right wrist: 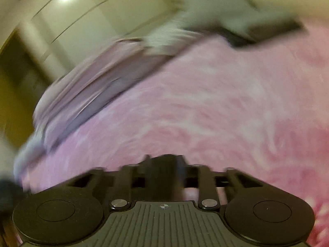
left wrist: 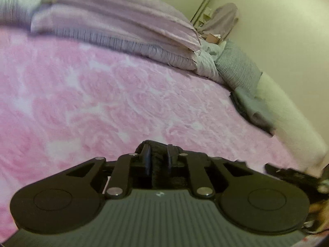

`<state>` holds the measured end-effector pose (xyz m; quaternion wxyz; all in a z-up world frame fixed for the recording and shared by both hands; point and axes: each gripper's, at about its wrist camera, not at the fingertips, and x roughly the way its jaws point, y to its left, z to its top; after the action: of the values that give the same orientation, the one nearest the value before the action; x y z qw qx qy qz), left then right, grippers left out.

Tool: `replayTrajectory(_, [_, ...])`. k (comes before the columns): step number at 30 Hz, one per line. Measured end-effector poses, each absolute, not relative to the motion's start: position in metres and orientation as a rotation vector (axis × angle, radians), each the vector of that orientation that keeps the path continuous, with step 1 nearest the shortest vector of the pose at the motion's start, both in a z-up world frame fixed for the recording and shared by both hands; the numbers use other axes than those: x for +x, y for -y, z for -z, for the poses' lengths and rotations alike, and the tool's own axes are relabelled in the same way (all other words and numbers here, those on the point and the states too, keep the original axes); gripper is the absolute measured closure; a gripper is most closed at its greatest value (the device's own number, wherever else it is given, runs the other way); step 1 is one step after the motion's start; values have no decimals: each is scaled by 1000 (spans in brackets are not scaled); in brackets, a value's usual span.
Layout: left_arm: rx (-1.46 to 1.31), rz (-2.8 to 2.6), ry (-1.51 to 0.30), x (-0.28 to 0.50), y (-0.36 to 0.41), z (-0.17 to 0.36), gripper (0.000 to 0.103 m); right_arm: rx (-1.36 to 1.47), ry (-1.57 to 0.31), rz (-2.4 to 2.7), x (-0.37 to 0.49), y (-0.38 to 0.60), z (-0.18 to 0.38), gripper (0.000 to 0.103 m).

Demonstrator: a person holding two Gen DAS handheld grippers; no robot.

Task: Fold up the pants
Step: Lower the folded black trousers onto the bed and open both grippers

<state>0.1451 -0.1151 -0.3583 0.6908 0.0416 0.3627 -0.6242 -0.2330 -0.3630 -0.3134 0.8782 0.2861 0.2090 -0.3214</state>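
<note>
The left gripper (left wrist: 158, 154) is pinched on a bunch of dark fabric, the pants (left wrist: 156, 147), which fills the narrow gap between its two black fingers (left wrist: 145, 156) and bulges just past their tips. The gripper hangs over a pink fleece blanket (left wrist: 92, 94) with a rose pattern that covers the bed. At the far edge of the blanket lie stacked lilac pillows (left wrist: 115, 26); to their right sits a grey textured cushion (left wrist: 236, 65), with folded grey cloth (left wrist: 253, 107) in front of it against a pale wall (left wrist: 277, 30). At the lower right edge of the left wrist view a second dark object (left wrist: 292, 174) shows, blurred and not identifiable, with part of a hand (left wrist: 320, 216) below it. The right wrist view is heavily smeared. The right gripper (right wrist: 164, 160) is over the same blanket (right wrist: 226, 103), and a dark mass sits between its fingers, probably the same fabric, but the blur does not allow a finding on whether the jaws press on it or stand apart. The pillows (right wrist: 92, 82) appear at upper left there, before pale cupboard doors (right wrist: 98, 20).
</note>
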Motion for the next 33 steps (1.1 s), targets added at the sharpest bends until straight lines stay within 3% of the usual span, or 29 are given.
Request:
replayTrajectory(6, [211,1509,-652,97,114,336,90,360,-523,552,-196,306,319,70])
replayTrajectory(10, [469,1439,-578,80,155,380,96,351,-593,589,-165,309,349,70])
replayTrajectory(15, [443,1436,-587,90,160,405,100,215,-717,616,-136,301,377,71])
replayTrajectory(20, [426,1442,-581,86,147,386,100,282,-668,620,-156,303,366,71])
replayTrajectory(26, [368,1502,-562,72,78,348,97,303,-567,632,-216,237,324,71])
replayTrajectory(33, [426,1453,-627,60,39,383,92,336,-676,639,-232,181,360,71])
